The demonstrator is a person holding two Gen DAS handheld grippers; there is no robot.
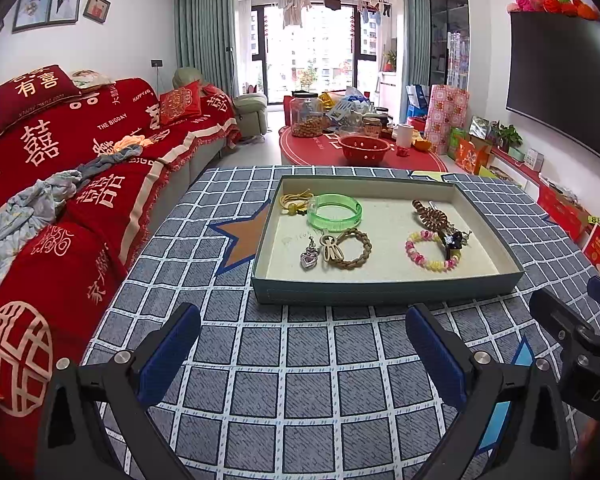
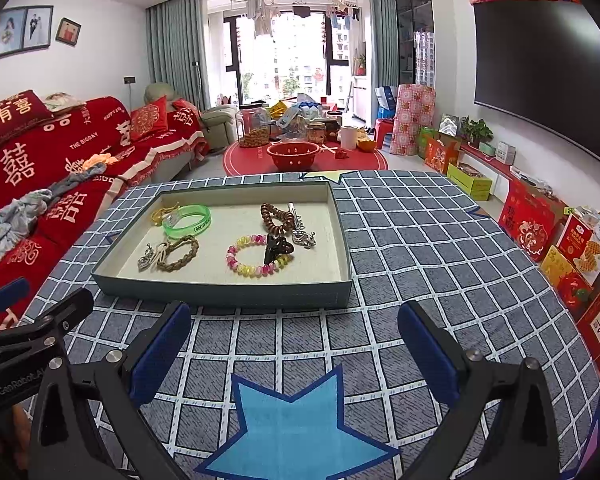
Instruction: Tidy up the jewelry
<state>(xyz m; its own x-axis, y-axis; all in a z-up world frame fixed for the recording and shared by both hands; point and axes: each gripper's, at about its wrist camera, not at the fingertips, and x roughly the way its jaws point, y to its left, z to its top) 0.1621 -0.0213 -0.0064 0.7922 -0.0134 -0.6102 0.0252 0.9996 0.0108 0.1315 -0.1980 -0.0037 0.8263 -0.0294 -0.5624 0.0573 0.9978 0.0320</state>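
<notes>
A shallow grey-blue tray [image 1: 384,291] [image 2: 224,292] lined with pale sand-like fabric sits on the checked tablecloth. In it lie a green bangle [image 1: 334,212] [image 2: 187,221], a yellow cord piece [image 1: 294,201], a braided brown bracelet [image 1: 350,249] [image 2: 179,254], a silver heart pendant [image 1: 309,258], a pink and yellow bead bracelet [image 1: 430,251] [image 2: 252,255], a black hair claw [image 2: 277,249], a brown spiral hair tie [image 1: 429,214] [image 2: 275,218] and a silver clip [image 2: 303,237]. My left gripper [image 1: 304,356] and right gripper [image 2: 294,354] hover open in front of the tray, both empty.
A red sofa [image 1: 60,184] with loose clothes runs along the left. Beyond the table a red round table [image 1: 340,152] holds jars and a red colander. Gift boxes [image 2: 540,224] line the right wall under a TV. A blue star patch [image 2: 296,424] marks the cloth near me.
</notes>
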